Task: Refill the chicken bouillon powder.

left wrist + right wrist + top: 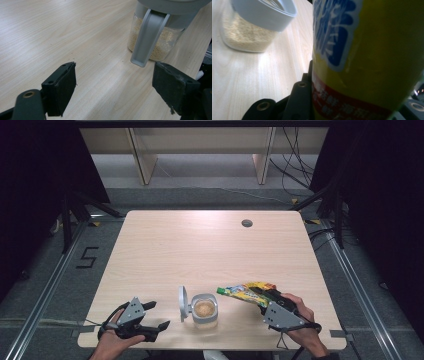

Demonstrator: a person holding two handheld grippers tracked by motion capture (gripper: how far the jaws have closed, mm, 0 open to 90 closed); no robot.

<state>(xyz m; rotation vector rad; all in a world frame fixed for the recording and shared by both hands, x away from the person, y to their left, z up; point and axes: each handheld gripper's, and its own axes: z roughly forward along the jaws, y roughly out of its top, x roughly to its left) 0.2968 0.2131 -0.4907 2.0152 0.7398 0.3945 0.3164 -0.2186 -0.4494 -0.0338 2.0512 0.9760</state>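
Wooden table [210, 245]: open jar [205, 310] beside packet [246, 292].

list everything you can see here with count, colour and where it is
table: 1, light wood, centre of the high view
jar: 1, clear with grey rim, tan granules inside, near table edge, middle
lid: 1, grey, flipped open, standing at the jar's left
packet: 1, yellow with green, red and blue print, right of the jar, tilted toward it
grommet: 1, grey, far right of table
left gripper: 1, black and grey, open, left of jar
right gripper: 1, black and grey, shut on packet
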